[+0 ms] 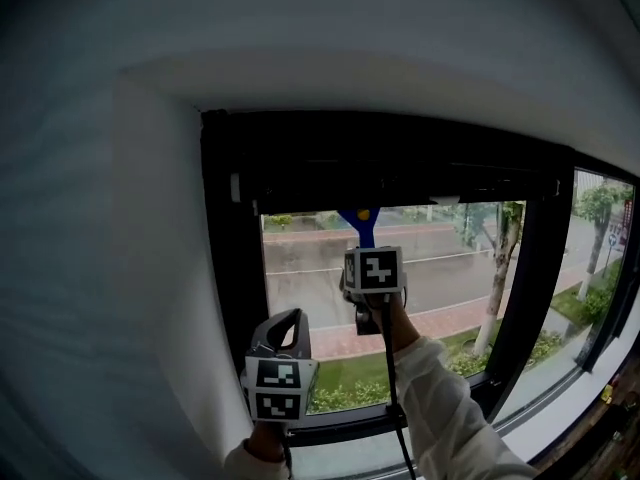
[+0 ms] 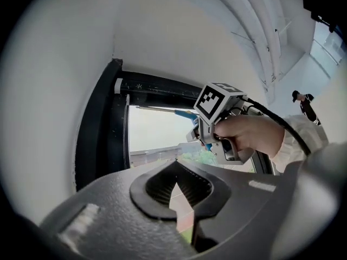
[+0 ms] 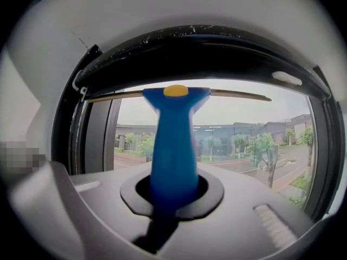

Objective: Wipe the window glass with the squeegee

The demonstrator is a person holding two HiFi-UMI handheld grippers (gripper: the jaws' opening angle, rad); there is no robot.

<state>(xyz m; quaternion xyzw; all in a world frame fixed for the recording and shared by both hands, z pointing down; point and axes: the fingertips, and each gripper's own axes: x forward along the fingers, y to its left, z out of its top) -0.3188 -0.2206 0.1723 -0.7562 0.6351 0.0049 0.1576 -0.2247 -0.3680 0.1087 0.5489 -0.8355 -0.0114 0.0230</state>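
There is one squeegee (image 1: 358, 218), two grippers, and one dark-framed window (image 1: 230, 268) set in a white wall (image 1: 100, 268).

The squeegee has a thick blue handle that widens into a flared head with a yellow spot at its middle. A thin, pale blade runs across that head. The handle's long axis stands about upright, pointing from the right gripper (image 1: 362, 246) up toward the top edge of the window. The blade lies crosswise, level along the top edge of the glass (image 1: 440, 268), nearer the upper left corner of the pane.

In the right gripper view the fingers are clenched round the lower handle of the squeegee (image 3: 173, 145), which fills the gap between them.

The left gripper (image 1: 285, 320) hangs lower, near the bottom left corner of the window and apart from the glass. Its fingers (image 2: 157, 186) are pressed together at the tips, with nothing between them. A hand (image 2: 246, 134) in a pale sleeve grips the right gripper's grip.
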